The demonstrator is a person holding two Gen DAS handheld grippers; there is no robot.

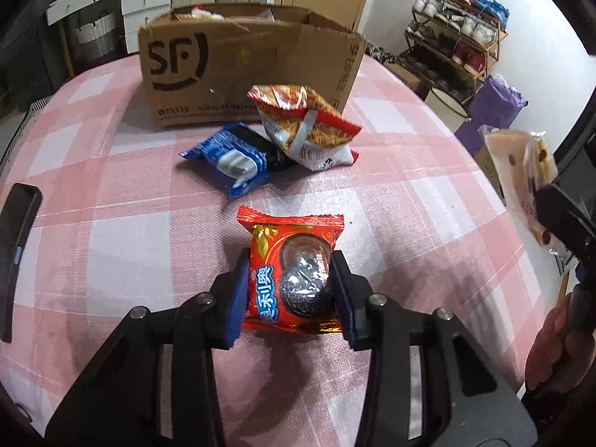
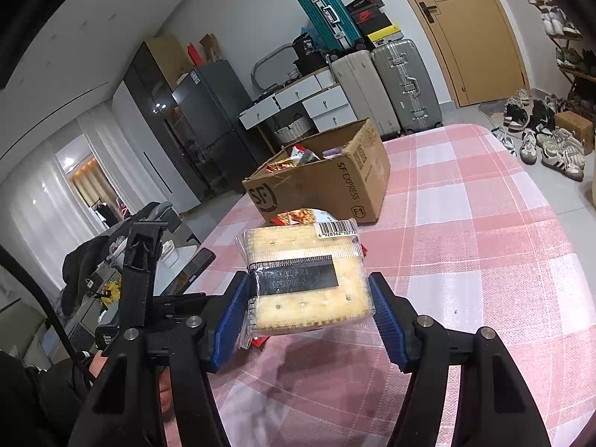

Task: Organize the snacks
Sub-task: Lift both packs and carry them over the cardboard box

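Observation:
My left gripper (image 1: 290, 294) is shut on a red Oreo packet (image 1: 292, 272), its blue pads pressing both sides, just above the pink checked cloth (image 1: 111, 186). Beyond it lie a blue cookie packet (image 1: 238, 158) and a red-and-white noodle snack bag (image 1: 305, 126), in front of an open cardboard box (image 1: 246, 67). My right gripper (image 2: 309, 298) is shut on a clear-wrapped cracker pack (image 2: 305, 279), held above the table. The same cracker pack (image 1: 521, 178) shows at the right edge of the left wrist view. The box (image 2: 320, 182) holds several snacks.
A dark phone (image 1: 18, 253) lies at the table's left edge. Suitcases (image 2: 391, 85), white drawers (image 2: 316, 104) and a dark fridge (image 2: 208, 119) stand behind the table. Shoes (image 2: 547, 141) and a shoe rack (image 1: 458, 33) are on the floor to the right.

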